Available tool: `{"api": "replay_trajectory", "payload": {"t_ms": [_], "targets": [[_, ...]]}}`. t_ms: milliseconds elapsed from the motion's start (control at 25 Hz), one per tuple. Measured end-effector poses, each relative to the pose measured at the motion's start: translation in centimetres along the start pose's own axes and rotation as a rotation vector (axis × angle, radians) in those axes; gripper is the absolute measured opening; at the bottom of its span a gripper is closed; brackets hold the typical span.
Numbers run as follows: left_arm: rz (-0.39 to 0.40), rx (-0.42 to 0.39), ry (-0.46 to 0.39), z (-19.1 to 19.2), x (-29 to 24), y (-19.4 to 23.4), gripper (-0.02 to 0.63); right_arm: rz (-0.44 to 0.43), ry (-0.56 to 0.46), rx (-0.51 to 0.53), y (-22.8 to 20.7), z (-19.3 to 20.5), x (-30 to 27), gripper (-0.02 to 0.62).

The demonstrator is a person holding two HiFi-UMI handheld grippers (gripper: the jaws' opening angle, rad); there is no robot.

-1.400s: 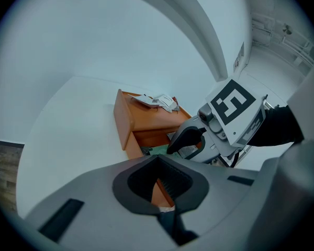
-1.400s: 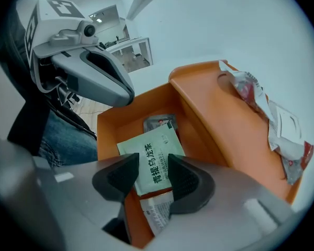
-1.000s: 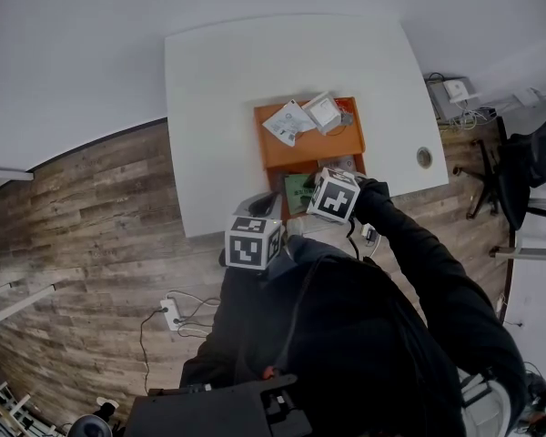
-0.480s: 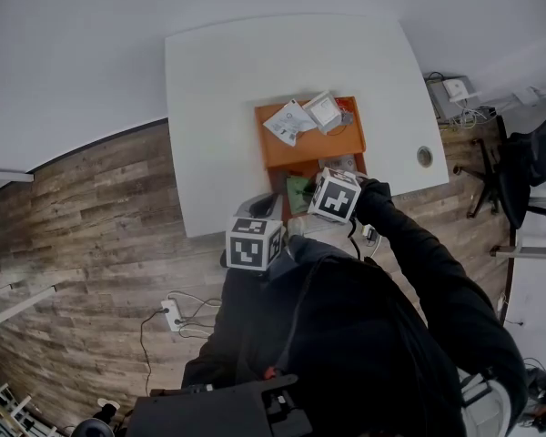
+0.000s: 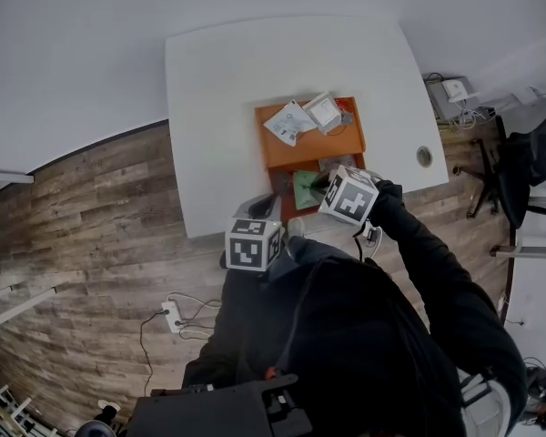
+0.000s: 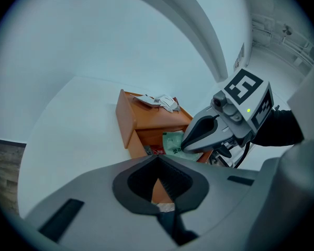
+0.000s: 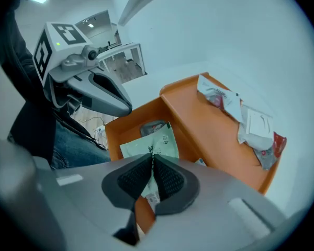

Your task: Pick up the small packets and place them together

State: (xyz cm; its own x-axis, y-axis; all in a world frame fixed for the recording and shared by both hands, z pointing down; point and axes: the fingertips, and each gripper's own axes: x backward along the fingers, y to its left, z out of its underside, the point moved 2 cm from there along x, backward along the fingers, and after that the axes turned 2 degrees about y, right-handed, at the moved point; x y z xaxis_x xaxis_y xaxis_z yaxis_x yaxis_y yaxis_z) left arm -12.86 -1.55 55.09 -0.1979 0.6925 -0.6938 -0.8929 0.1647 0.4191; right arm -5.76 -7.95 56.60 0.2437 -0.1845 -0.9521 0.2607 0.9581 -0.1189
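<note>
The right hand-held gripper point(image 7: 152, 160) had just been closing and pinched the top edge of a green packet point(image 7: 158, 139), which hung below its jaws over the orange tray's point(image 7: 199, 124) near compartment. White packets point(image 7: 246, 120) lay beyond it. The left hand-held gripper point(image 6: 157, 158) hovered alongside, jaws together, holding nothing.

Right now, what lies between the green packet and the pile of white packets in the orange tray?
Only a bare raised shelf of the orange tray lies between the green packet and the white packets, clearest in the head view.
</note>
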Motion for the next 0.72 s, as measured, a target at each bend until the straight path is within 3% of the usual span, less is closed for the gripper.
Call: {"api": "replay_trajectory", "payload": {"t_ms": [280,520,720], "targets": [[-0.001,-0.002,0.001,-0.1,0.0,0.0,0.000,0.092,-0.105,-0.059,-2.1,-0.5,5.4,0.017],[0.000,-0.001,0.003,0.0,0.1,0.0,0.000,0.204,-0.197,-0.116,-6.6,-1.7,8.8,0.017],[-0.001,-0.003,0.005,0.0,0.1,-0.1,0.000,0.195,-0.263,-0.204,-9.6,-3.1,8.9,0.017]]}}
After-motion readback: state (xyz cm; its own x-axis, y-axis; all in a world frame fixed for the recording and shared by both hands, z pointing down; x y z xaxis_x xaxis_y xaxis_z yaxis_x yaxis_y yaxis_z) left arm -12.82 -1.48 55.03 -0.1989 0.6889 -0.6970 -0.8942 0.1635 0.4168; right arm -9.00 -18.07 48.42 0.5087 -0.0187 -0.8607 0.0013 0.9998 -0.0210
